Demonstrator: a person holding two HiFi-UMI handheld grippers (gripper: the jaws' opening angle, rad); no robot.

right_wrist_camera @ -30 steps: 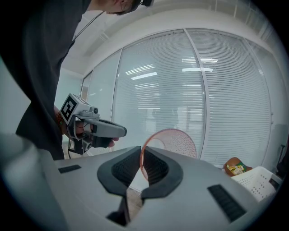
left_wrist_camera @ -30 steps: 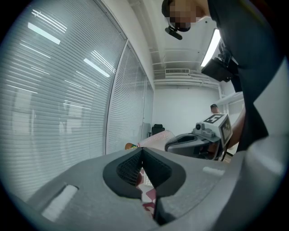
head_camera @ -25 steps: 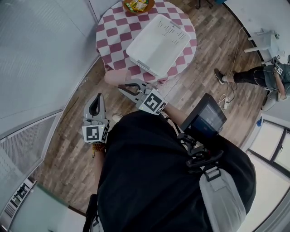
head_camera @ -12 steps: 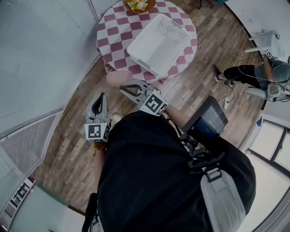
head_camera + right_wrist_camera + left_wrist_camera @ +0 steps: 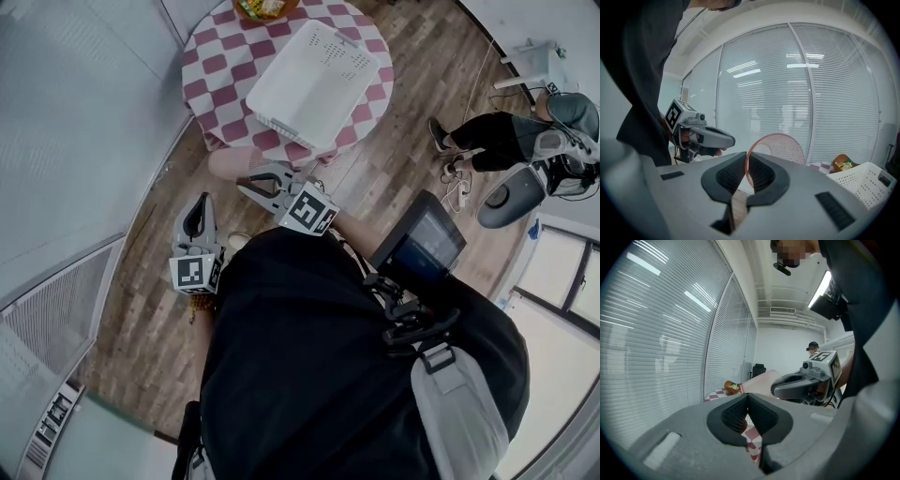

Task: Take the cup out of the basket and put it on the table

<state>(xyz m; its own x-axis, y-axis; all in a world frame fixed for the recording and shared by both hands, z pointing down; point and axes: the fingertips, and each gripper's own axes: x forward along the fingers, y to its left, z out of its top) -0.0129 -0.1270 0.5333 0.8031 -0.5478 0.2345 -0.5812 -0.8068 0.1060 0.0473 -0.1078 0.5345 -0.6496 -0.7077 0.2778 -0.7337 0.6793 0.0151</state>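
A pink see-through cup hangs just off the near edge of the round checkered table, over the wooden floor. My right gripper is shut on its rim; in the right gripper view the rim of the cup runs between the closed pads. The white basket stands on the table beyond it, its inside hidden from here. My left gripper hovers to the left of the cup with its jaws shut and nothing between them. From the left gripper view, the cup and the right gripper appear ahead.
A bowl of snacks sits at the table's far edge. A glass wall with blinds runs along the left. A seated person and cables are on the floor to the right. The basket fills the right gripper view's lower right.
Both grippers have stayed almost still, the cup still in the right one. The table has slid toward the picture's upper left, and the person at the right has shifted.
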